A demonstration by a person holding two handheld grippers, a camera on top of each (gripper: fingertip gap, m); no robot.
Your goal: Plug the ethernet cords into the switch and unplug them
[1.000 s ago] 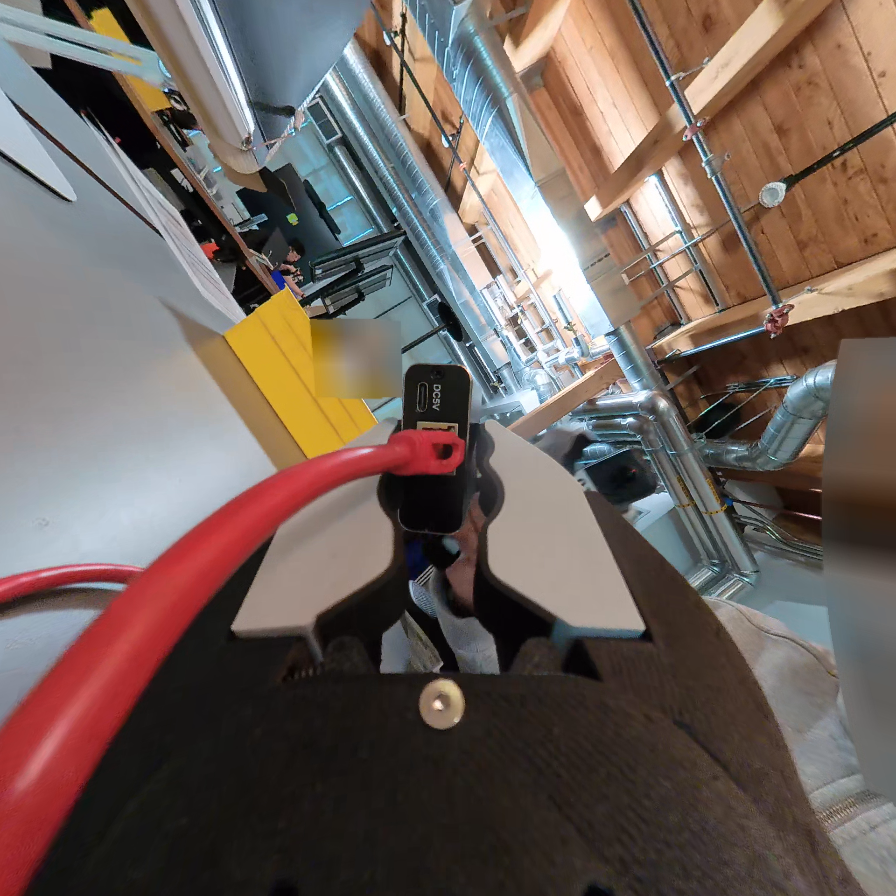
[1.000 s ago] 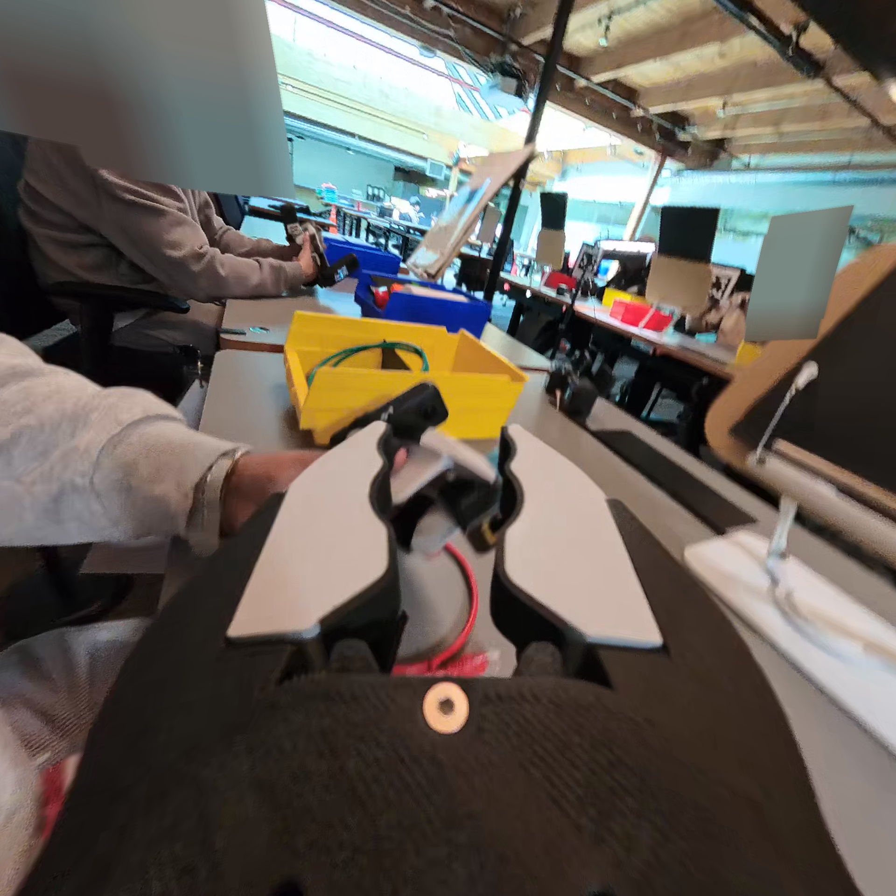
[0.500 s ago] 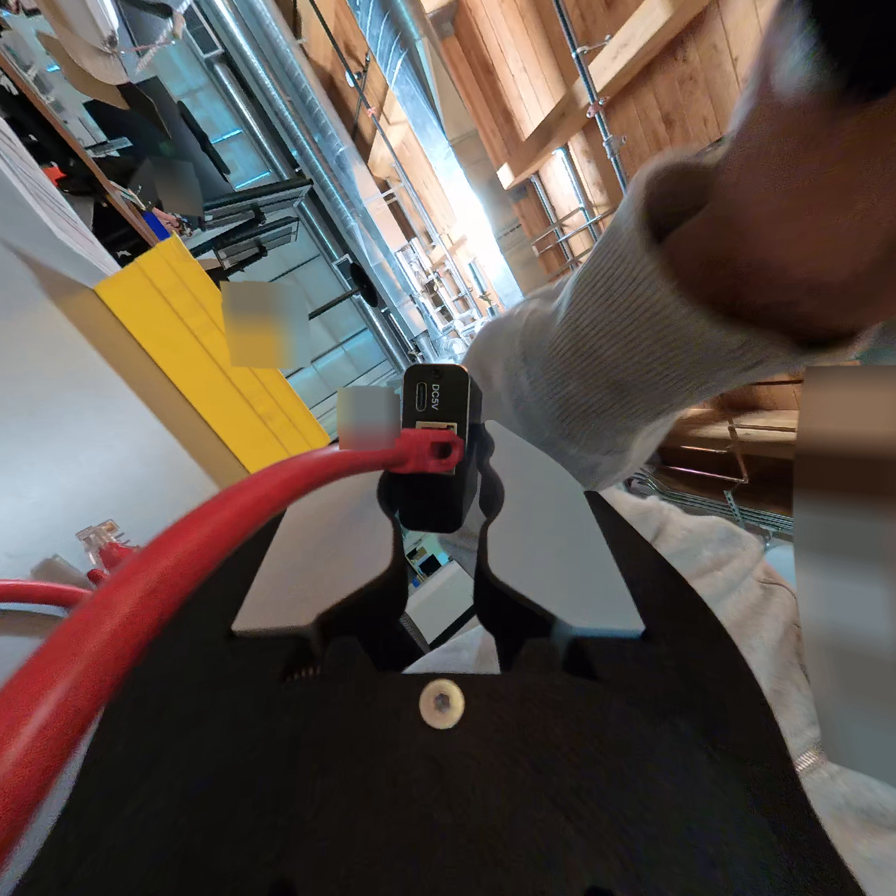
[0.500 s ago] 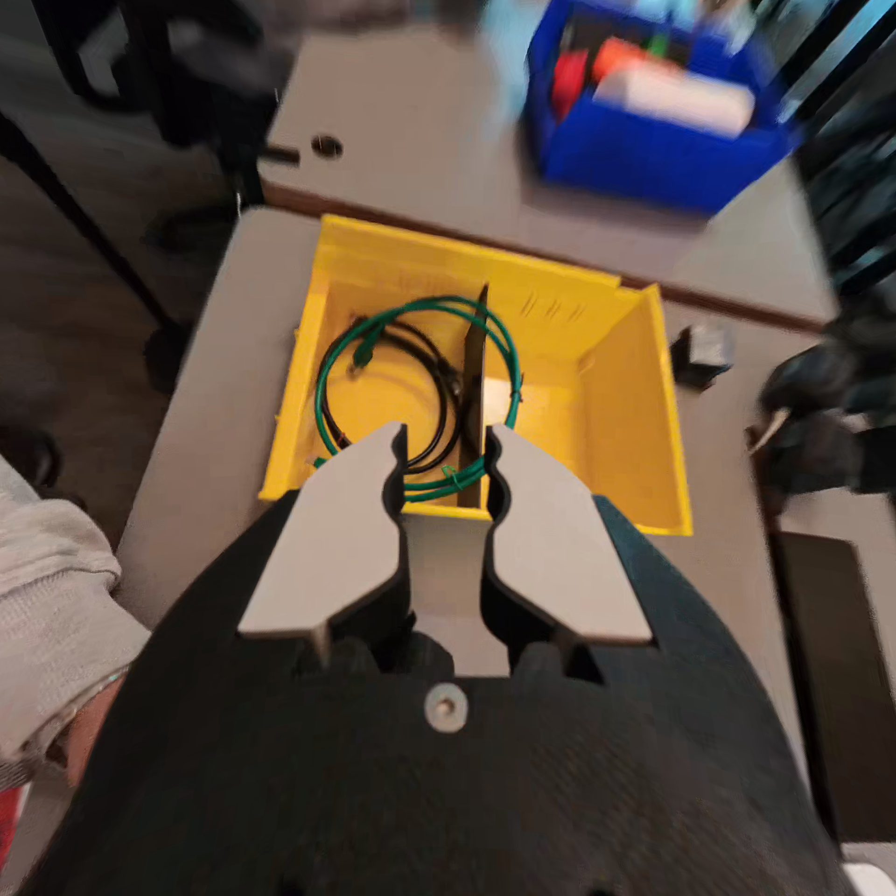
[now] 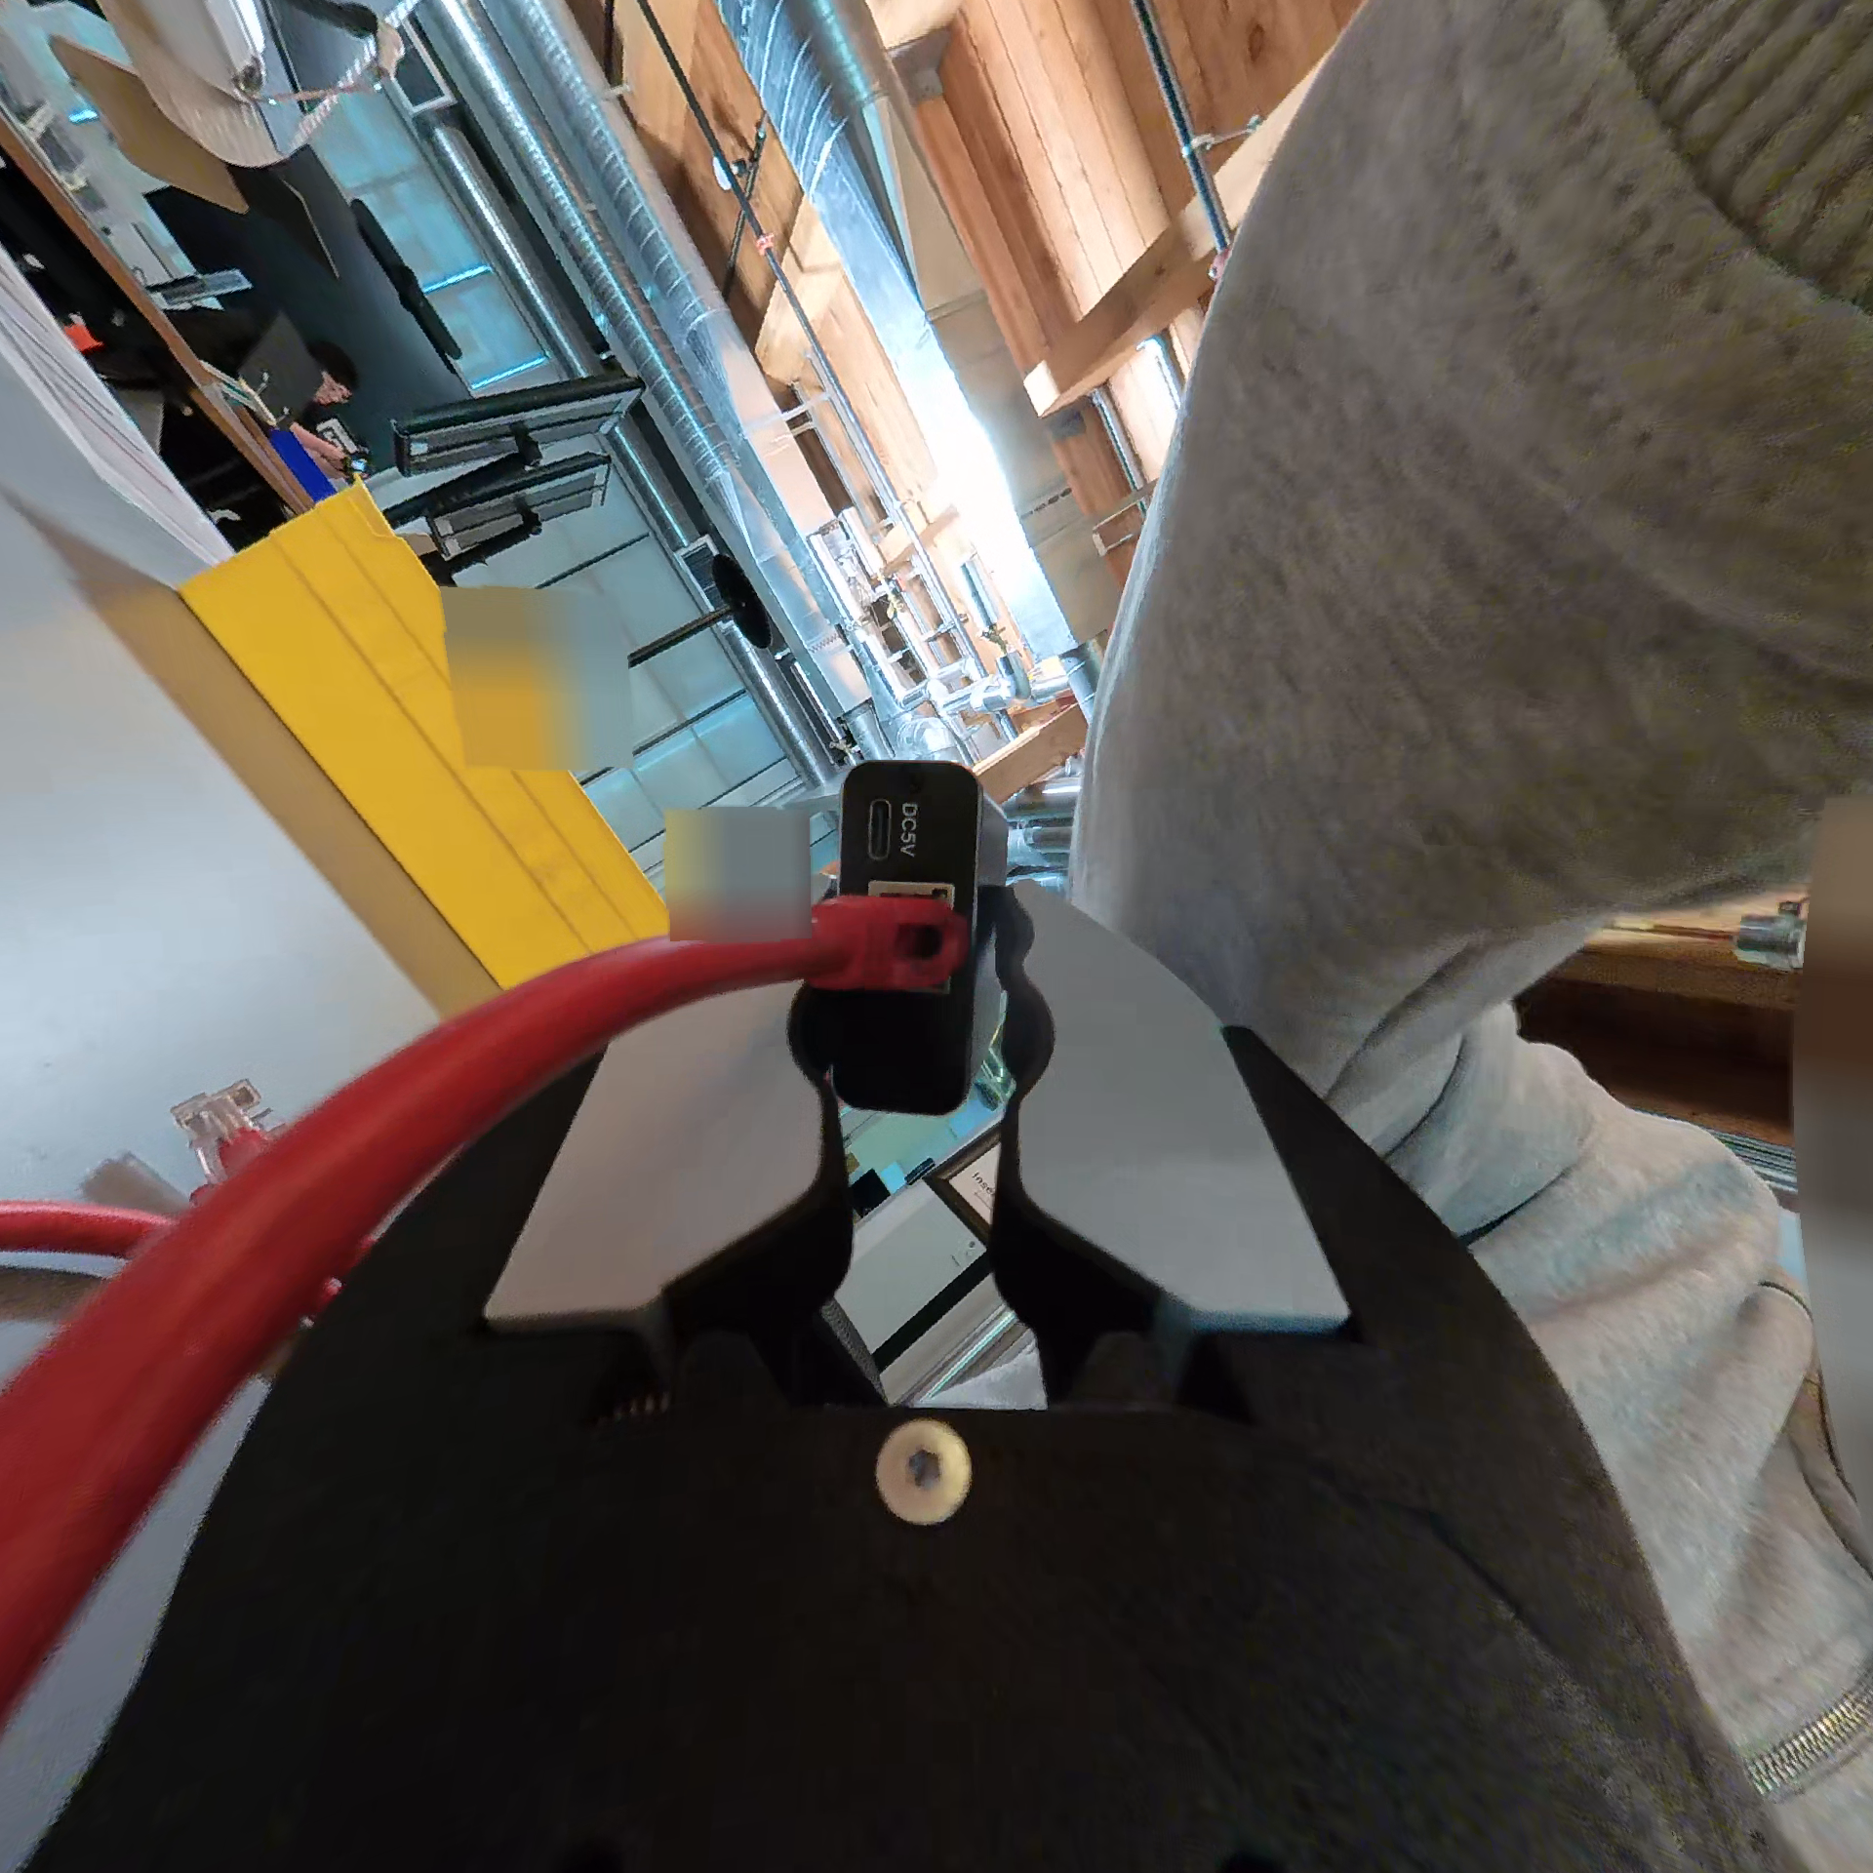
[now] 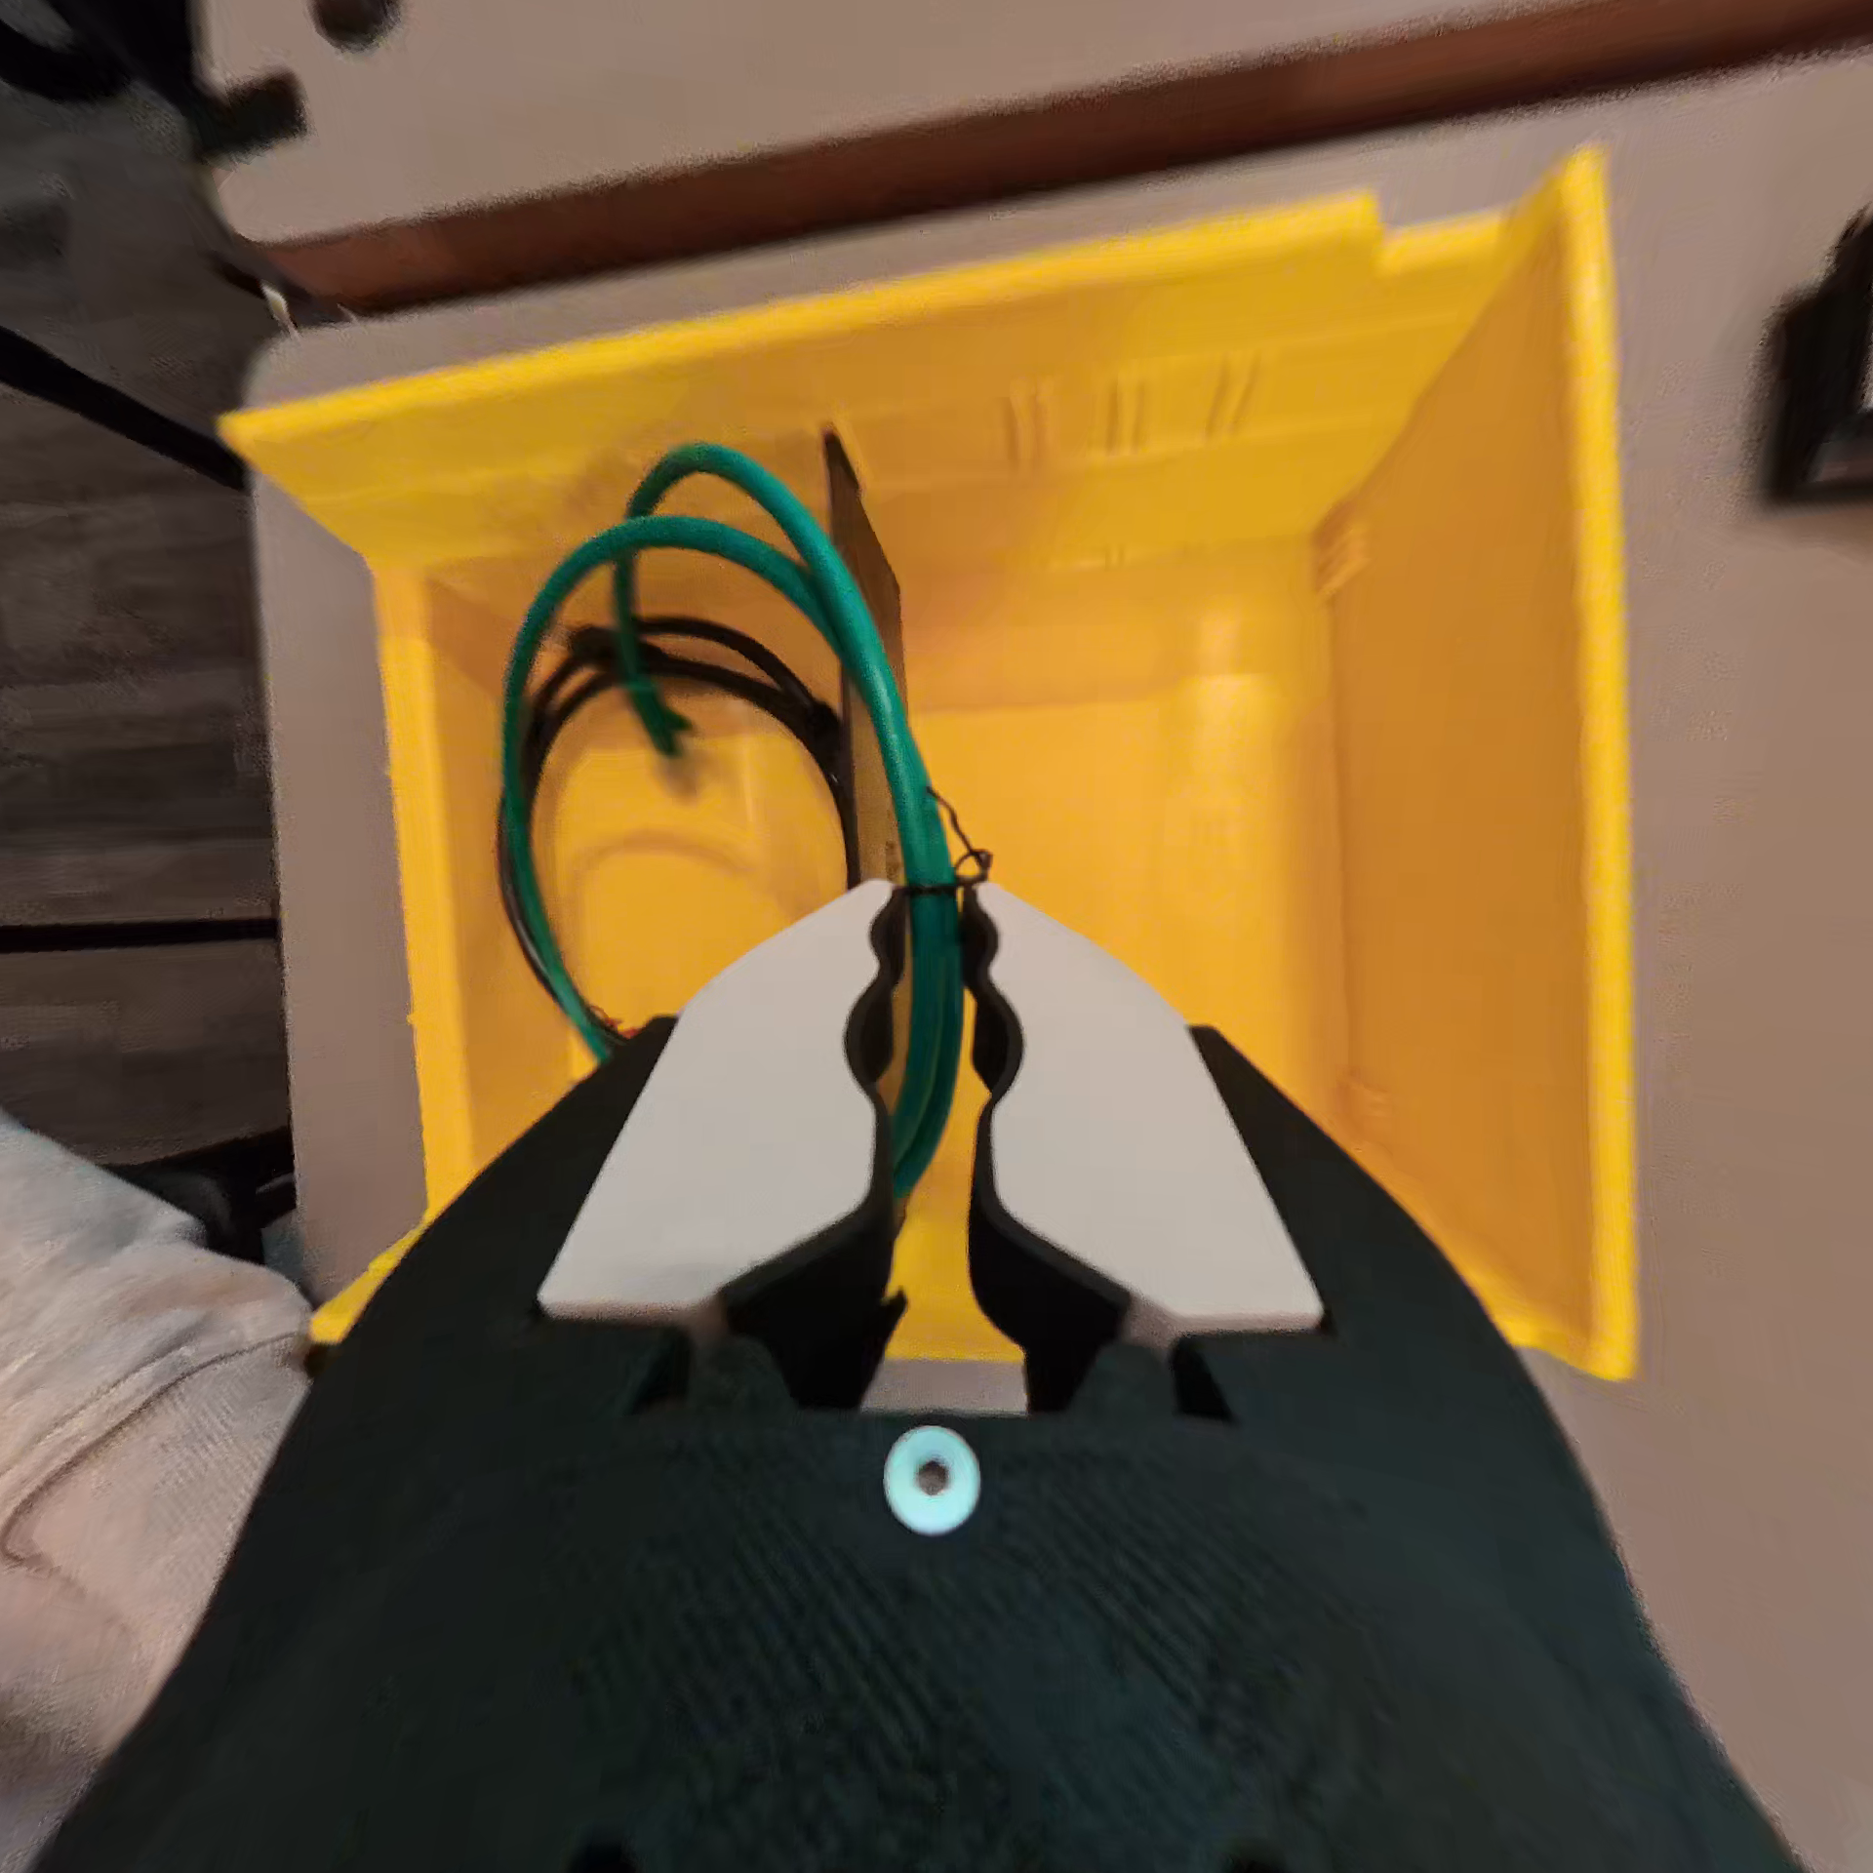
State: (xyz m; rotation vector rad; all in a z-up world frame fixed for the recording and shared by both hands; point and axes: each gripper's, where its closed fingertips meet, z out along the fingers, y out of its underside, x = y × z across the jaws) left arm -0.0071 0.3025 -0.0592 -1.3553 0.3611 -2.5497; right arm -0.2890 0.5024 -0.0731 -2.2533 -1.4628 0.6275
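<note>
Left gripper (image 5: 912, 998) keeps the black switch (image 5: 909, 932) clamped, red ethernet cord (image 5: 405, 1095) plugged in. Right gripper (image 6: 930, 917) has dropped into the yellow bin (image 6: 1470, 709) & nips the green cord (image 6: 927, 912): next cord fetched.

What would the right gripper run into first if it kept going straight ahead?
Probably the coiled green cord, which already sits between the right gripper fingertips, then the yellow bin floor beyond. The picture is blurred, so depth is uncertain.
</note>
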